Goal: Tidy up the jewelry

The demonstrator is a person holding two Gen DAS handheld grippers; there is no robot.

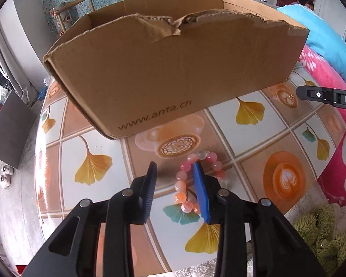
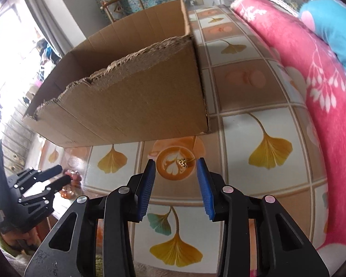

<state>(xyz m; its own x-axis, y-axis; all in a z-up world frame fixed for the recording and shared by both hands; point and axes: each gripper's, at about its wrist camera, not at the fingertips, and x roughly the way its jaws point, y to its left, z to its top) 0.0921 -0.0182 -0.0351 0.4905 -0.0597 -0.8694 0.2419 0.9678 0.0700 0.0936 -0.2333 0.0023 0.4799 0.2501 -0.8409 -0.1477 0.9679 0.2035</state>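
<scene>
A bracelet of pink and orange beads (image 1: 181, 185) lies on the patterned tablecloth (image 1: 242, 138) in front of a torn cardboard box (image 1: 173, 69). My left gripper (image 1: 174, 168) is low over it and open. The right finger stands inside the loop, and the loop's left strand lies between the jaws, with a gap to the left pad. In the right wrist view, a small gold piece of jewelry (image 2: 184, 162) lies on a coffee-cup print between the fingertips of my open right gripper (image 2: 176, 163), untouched. That view also shows the left gripper (image 2: 57, 173) at the bracelet (image 2: 72, 177).
The open-topped box (image 2: 126, 103) fills the table behind both grippers. A pink flowered blanket (image 2: 323, 92) and a blue pillow (image 1: 323, 34) border the table on the right. A green plush thing (image 1: 316, 226) lies near its front right edge, and a chair (image 2: 119, 4) stands behind.
</scene>
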